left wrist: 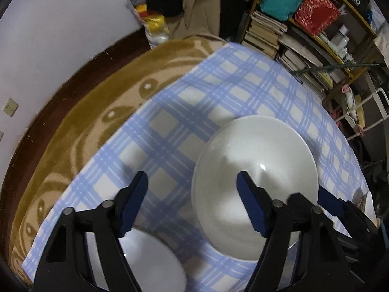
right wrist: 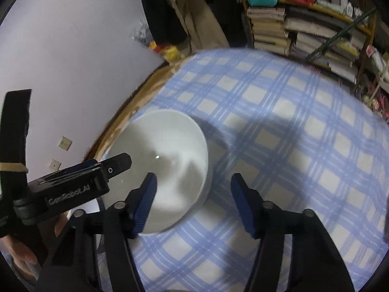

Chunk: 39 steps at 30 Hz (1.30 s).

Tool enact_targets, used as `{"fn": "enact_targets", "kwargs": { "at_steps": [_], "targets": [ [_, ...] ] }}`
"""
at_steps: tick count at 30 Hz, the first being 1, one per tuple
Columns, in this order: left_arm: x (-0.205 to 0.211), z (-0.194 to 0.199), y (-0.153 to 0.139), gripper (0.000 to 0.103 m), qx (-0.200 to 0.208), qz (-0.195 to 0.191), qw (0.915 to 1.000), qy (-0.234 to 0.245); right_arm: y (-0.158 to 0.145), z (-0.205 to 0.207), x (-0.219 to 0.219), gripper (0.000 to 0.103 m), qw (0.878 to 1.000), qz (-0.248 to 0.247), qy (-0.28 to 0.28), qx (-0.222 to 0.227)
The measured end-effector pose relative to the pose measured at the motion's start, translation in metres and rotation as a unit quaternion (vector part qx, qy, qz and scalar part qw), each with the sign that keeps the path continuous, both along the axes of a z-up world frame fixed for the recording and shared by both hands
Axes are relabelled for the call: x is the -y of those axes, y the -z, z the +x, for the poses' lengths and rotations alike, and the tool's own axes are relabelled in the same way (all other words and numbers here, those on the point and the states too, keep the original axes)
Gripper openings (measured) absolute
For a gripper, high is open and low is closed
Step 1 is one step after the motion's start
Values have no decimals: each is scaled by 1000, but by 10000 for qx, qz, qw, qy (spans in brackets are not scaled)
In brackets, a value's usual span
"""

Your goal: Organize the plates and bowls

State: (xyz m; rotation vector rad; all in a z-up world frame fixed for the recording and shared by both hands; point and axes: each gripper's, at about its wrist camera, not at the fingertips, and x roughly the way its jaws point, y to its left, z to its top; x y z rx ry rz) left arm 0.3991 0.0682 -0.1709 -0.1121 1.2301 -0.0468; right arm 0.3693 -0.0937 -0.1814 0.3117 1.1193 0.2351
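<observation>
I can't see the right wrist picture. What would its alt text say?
A white bowl sits on a blue plaid tablecloth, with the open right gripper hovering over the bowl's near rim. The left gripper reaches in from the left; cluttered bookshelves stand behind.

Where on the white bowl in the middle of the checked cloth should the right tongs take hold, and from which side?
Probably the rim. The bowl sits upright with its mouth open and walls flaring to a thin edge, too wide to span. The right tongs are open above its near right edge, so come down from there, one finger inside the wall and one outside.
</observation>
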Motion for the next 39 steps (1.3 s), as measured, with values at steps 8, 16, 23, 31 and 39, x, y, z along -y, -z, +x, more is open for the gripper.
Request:
{"fn": "enact_targets", "kwargs": {
  "at_steps": [8, 16, 23, 31, 39],
  "targets": [
    [14, -1, 9, 12, -275, -33, 9992, 302, 24, 11, 1, 22, 9976, 15, 52, -690],
    [25, -19, -13, 12, -160, 63, 9988, 461, 17, -7, 1, 16, 9977, -213, 71, -634],
    [52, -50, -37, 13, -29, 44, 9979, 653, -17, -34, 29, 15, 9984, -188, 300, -437],
    [97, -96, -59, 13, 68, -114, 9962, 866, -50, -78, 68, 15, 9981, -363, 408, -280],
    [150, -144, -63, 13, 123, -330, 9935, 1085, -56, -137, 119, 15, 9959, -532, 671, -283]
  ]
}}
